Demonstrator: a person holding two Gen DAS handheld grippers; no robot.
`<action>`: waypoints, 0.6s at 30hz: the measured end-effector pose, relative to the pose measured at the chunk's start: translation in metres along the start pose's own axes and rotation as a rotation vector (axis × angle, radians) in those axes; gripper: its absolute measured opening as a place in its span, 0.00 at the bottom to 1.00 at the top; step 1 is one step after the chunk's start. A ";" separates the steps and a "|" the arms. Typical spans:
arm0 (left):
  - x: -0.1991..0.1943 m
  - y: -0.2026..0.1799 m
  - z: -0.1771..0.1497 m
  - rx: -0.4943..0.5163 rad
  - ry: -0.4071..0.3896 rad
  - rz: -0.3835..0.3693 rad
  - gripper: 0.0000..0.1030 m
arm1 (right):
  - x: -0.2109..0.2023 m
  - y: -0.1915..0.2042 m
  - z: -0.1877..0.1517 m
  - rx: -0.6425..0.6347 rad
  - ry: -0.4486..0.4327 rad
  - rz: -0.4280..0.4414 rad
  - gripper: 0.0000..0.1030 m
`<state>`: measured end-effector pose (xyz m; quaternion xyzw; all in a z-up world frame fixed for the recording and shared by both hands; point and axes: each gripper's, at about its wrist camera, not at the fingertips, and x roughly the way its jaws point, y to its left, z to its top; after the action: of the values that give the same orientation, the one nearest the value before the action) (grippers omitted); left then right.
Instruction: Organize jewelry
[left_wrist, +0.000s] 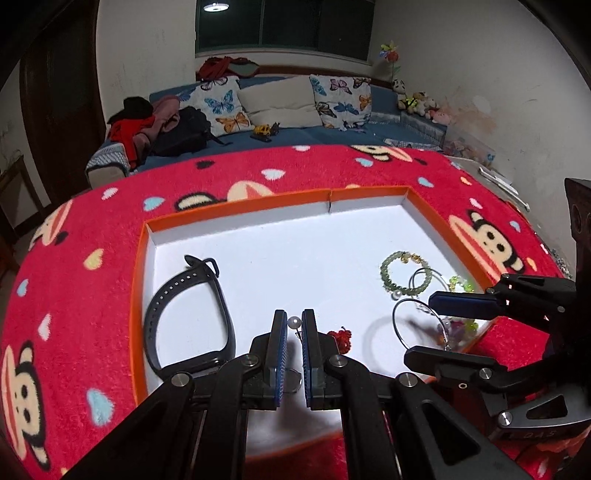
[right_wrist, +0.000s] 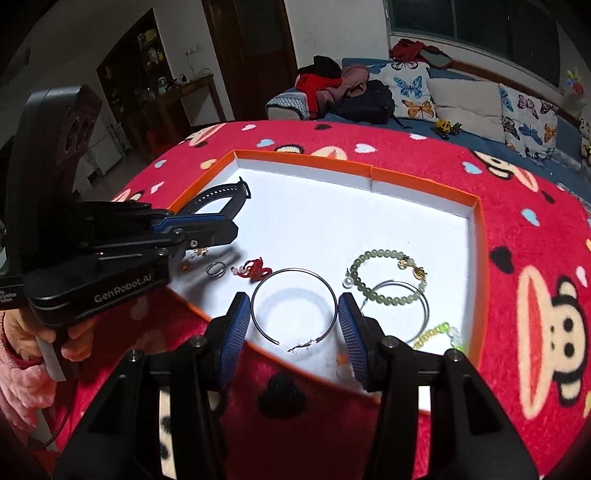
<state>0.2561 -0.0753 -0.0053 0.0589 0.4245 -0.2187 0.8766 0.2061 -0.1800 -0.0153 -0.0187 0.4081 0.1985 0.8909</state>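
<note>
An orange-rimmed white tray (left_wrist: 236, 201) (right_wrist: 476, 221) holds the jewelry. My left gripper (left_wrist: 294, 325) is nearly shut around a white pearl earring (left_wrist: 294, 322), fingers low over the tray; it also shows in the right wrist view (right_wrist: 221, 230). My right gripper (right_wrist: 294, 317) is open, its fingers either side of a large silver hoop earring (right_wrist: 295, 271) lying flat; it also shows in the left wrist view (left_wrist: 432, 325). A black watch band (left_wrist: 218, 295) lies at the tray's left. A red knot charm (right_wrist: 255, 271), a small ring (right_wrist: 216, 268), a green bead bracelet (right_wrist: 373, 254) and a second hoop (right_wrist: 424, 306) lie around.
A yellow-green bead piece (right_wrist: 439, 332) lies at the tray's near right corner. The tray sits on a red monkey-print blanket (left_wrist: 74, 295). A blue sofa with butterfly cushions (left_wrist: 221, 105) stands behind the table.
</note>
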 end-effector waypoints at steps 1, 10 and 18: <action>0.003 0.001 -0.001 -0.002 0.005 0.003 0.07 | 0.002 -0.001 0.000 0.001 0.004 0.000 0.49; 0.016 0.000 -0.002 -0.010 0.040 0.025 0.09 | 0.011 -0.001 0.001 0.000 0.024 0.006 0.48; -0.017 0.005 -0.008 -0.061 0.014 0.036 0.25 | -0.015 0.000 -0.007 -0.002 -0.004 -0.010 0.54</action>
<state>0.2430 -0.0633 0.0018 0.0412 0.4362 -0.1895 0.8787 0.1919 -0.1862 -0.0086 -0.0211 0.4060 0.1944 0.8927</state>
